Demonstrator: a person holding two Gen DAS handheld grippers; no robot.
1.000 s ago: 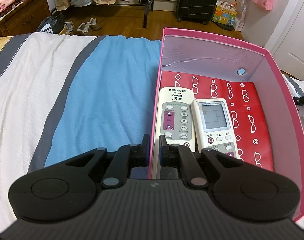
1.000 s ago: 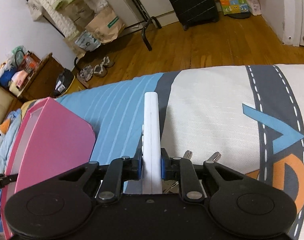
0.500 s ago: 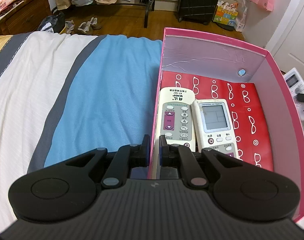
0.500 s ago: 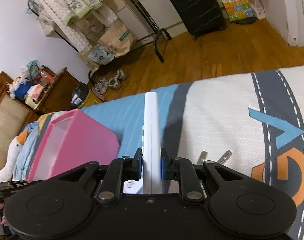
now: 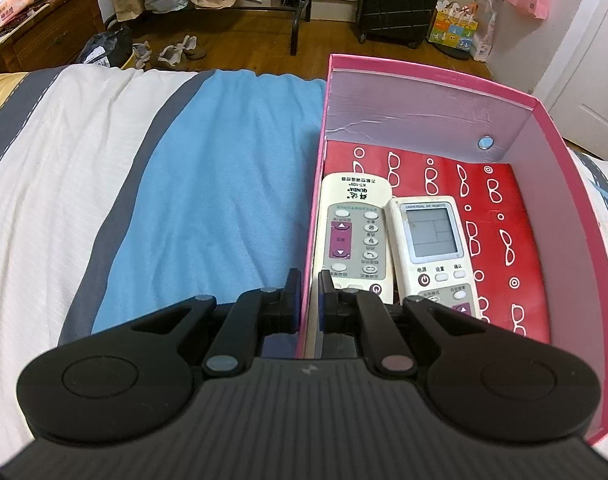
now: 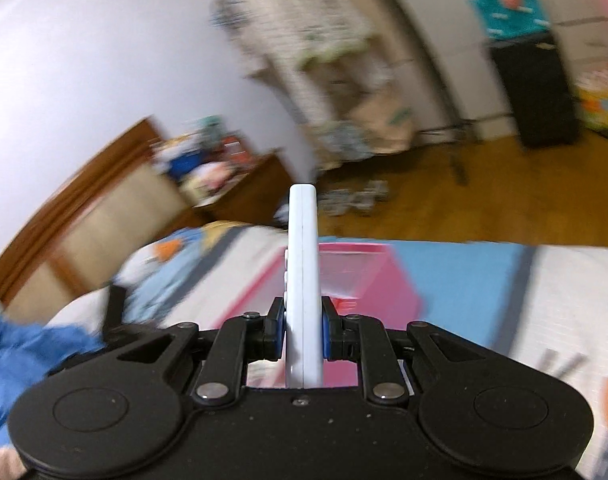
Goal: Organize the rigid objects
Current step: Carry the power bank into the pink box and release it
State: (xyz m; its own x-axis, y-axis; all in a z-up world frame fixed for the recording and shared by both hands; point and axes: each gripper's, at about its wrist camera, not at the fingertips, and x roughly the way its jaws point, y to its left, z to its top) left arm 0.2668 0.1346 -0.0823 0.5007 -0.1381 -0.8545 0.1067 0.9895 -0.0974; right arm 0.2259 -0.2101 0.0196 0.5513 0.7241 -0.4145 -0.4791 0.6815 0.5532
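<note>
Bedside, left claw (image 5: 310, 296) pinches pink box (image 5: 552, 184) wall; right claw (image 6: 302, 330) clamps white remote (image 6: 302, 264).

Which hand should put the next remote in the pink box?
The right. The right gripper already grips a white remote near the pink box. The left gripper is busy, clamped on the box's wall.

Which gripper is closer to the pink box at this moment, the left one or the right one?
Left. The left gripper is shut on the near wall of the pink box. The right gripper holds a white remote above the bed, with the box ahead of it, apart.
</note>
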